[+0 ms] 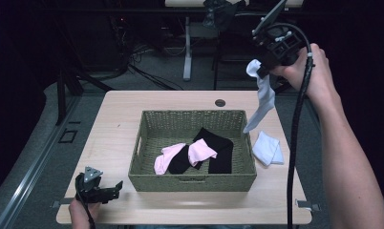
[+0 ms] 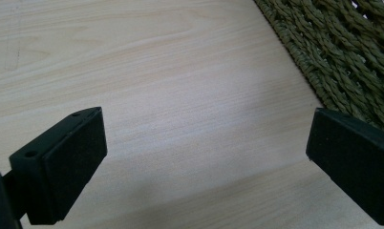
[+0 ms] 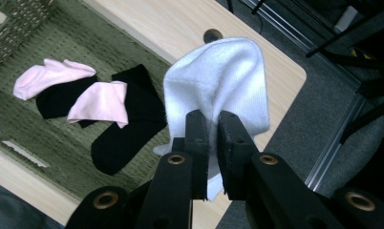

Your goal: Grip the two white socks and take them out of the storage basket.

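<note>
My right gripper (image 1: 262, 71) is raised high over the table's far right corner, shut on a white sock (image 1: 262, 98) that hangs down toward the basket's right rim. In the right gripper view the white sock (image 3: 221, 81) drapes over the closed gripper (image 3: 212, 125). A green wicker basket (image 1: 147, 123) sits mid-table holding two pink socks (image 1: 201, 151) and two black socks (image 1: 222, 152). Another white sock (image 1: 268, 148) lies folded on the table right of the basket. My left gripper (image 1: 108, 190) rests open near the front left edge, beside the basket's corner (image 2: 352, 57).
The wooden table (image 1: 113, 119) has a cable hole (image 1: 220, 102) at its far edge. Dark floor, a desk leg (image 1: 187, 50) and cables lie beyond. The right gripper's black cable (image 1: 295, 143) hangs down over the table's right side.
</note>
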